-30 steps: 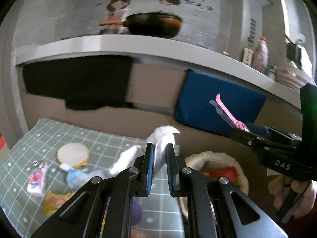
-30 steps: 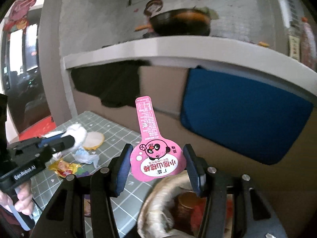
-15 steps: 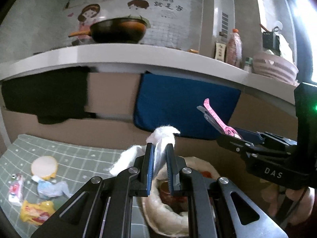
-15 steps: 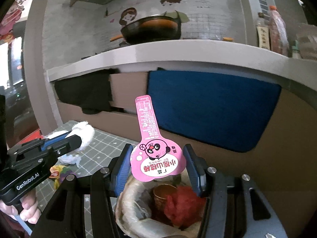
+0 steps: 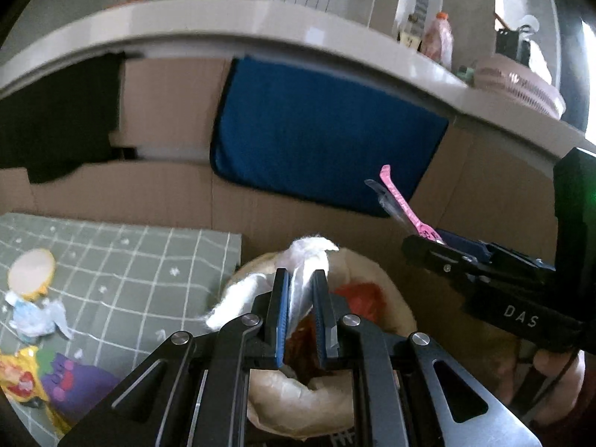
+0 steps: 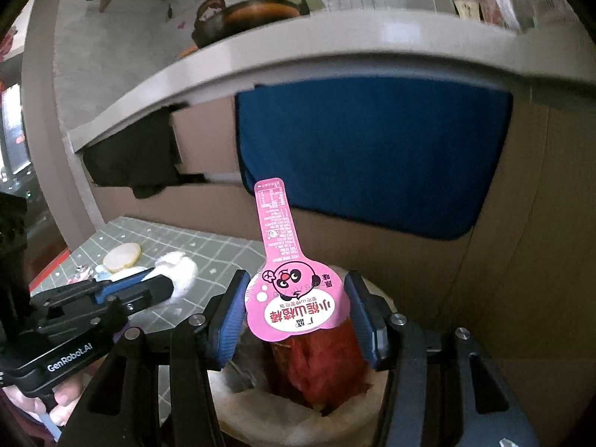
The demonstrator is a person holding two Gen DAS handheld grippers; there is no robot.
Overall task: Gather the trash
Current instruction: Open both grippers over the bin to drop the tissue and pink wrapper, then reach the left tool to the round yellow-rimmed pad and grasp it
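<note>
I have 2 fisheye views, each riding on a gripper and looking forward along its fingers, tilted downward. My left wrist view sits close above the bin (image 5: pixel 372 279), with the green mat (image 5: pixel 123 260) to its left and the right gripper (image 5: pixel 432 238) entering from the right edge. My right wrist view also looks down into the bin (image 6: pixel 376 294) from close by, with the left gripper (image 6: pixel 160 283) at its left. Both share the bin, the mat, the blue cloth (image 5: pixel 324 134) and the white counter (image 6: pixel 298 59) behind.
</note>
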